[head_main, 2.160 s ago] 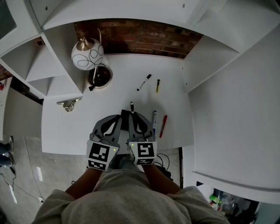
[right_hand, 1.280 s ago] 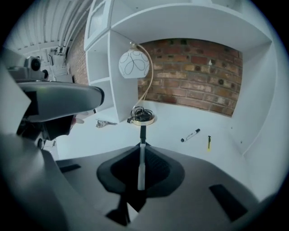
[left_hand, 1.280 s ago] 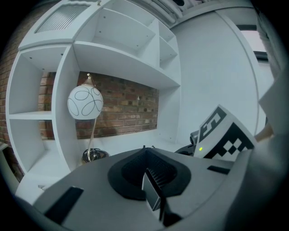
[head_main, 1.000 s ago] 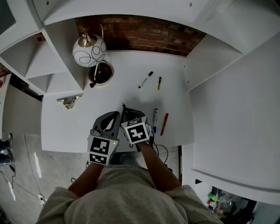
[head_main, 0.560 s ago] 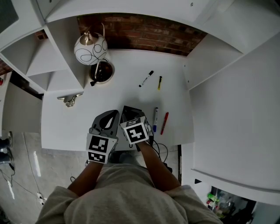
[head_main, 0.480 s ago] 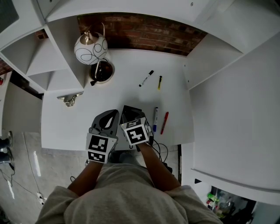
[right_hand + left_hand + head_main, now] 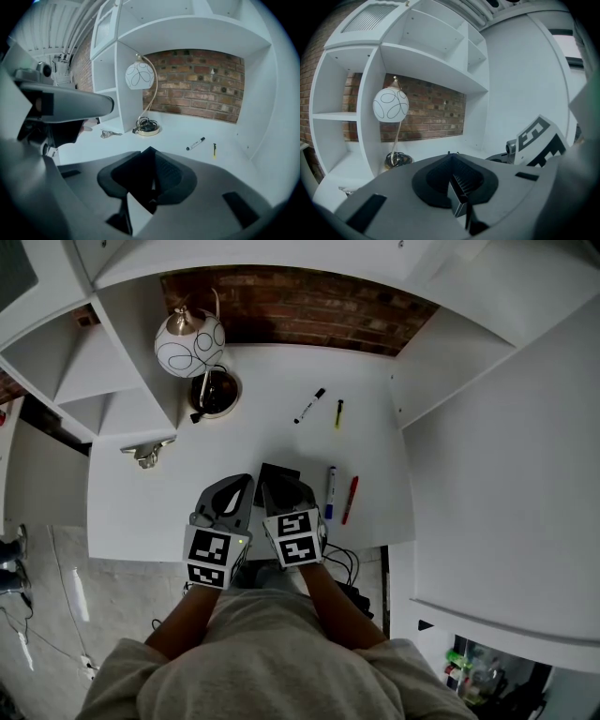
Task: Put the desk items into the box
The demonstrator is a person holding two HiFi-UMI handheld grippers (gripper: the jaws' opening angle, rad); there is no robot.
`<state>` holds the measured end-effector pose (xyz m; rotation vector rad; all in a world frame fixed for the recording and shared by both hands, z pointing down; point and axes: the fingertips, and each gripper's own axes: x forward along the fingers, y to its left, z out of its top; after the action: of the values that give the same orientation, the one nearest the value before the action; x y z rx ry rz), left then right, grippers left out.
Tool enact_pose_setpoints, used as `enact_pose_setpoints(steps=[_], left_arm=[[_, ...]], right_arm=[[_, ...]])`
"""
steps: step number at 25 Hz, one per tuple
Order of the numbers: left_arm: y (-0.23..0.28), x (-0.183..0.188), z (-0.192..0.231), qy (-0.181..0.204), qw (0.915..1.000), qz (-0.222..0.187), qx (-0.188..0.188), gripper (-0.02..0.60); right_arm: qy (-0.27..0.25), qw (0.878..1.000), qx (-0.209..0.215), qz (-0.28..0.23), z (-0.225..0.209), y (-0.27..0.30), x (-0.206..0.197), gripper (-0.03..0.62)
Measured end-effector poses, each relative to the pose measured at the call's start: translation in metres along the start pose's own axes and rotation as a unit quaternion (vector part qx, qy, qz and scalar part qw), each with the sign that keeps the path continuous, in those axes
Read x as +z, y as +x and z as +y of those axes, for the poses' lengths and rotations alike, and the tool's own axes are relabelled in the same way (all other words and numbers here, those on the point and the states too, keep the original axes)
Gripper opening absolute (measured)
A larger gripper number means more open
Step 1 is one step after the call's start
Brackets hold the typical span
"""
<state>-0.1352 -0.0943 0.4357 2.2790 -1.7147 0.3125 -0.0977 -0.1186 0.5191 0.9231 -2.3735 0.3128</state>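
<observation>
Head view is showing the box (image 7: 278, 471) sitting low at the counter's (image 7: 169, 502) centre. The right tongs (image 7: 289, 486) are hovering over it, jaws having just been opening, nothing between them. The left tongs (image 7: 247, 482) are lying clenched and empty beside it. A drop seems to be finishing; next is probably reaching right and pinching the thin blue pen (image 7: 330, 491).

- I note the left gripper (image 7: 246, 482) and right gripper (image 7: 284, 482): grey wedge-shaped jaws, black ribbed lining.
- Each carries a white cube (image 7: 211, 557) with black square markers.
- Person wears a beige-grey top (image 7: 262, 652).
</observation>
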Motion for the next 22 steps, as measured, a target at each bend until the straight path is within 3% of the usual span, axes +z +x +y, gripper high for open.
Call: enact_pose_setpoints(steps=[22], left_arm=[[0.007,0.017,-0.022,0.023,0.9992,-0.024,-0.021,0.005]], right_arm=[[-0.002,0.987,-0.064,-0.149,-0.023,-0.061,0.052,0.017]])
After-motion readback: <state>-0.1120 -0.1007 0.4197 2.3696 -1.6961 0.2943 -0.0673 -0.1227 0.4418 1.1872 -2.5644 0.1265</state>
